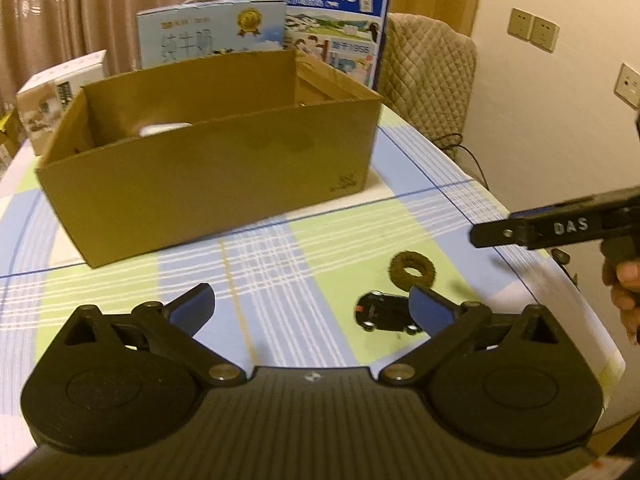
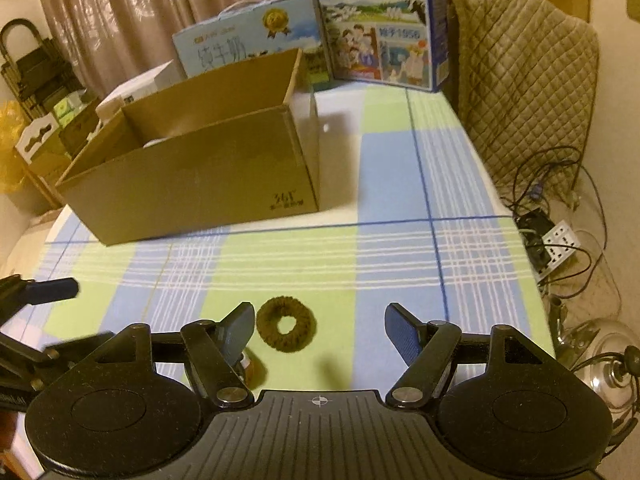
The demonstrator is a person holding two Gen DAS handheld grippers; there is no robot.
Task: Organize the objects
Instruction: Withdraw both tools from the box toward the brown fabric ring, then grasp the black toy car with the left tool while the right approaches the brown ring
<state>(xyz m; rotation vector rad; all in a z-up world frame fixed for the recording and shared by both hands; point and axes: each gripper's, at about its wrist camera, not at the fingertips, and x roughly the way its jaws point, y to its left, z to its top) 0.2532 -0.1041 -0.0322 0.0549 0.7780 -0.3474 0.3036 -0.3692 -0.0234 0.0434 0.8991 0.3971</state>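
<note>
An open cardboard box (image 1: 208,184) stands on the checked tablecloth (image 1: 280,256); something white (image 1: 164,129) lies inside it. A brown hair scrunchie (image 1: 412,271) lies on the cloth in front of the box, with a black toy car (image 1: 386,312) just nearer. My left gripper (image 1: 312,304) is open and empty above the cloth, its right finger overlapping the car. In the right wrist view the box (image 2: 200,176) is far left and the scrunchie (image 2: 286,329) lies just ahead between the fingers. My right gripper (image 2: 320,330) is open and empty. The right gripper's side shows in the left wrist view (image 1: 560,228).
Two milk cartons (image 1: 332,20) and a small box (image 1: 60,92) stand behind the cardboard box. A quilted chair (image 2: 528,80) is at the table's far right. Cables and a power strip (image 2: 556,248) lie on the floor beyond the right edge.
</note>
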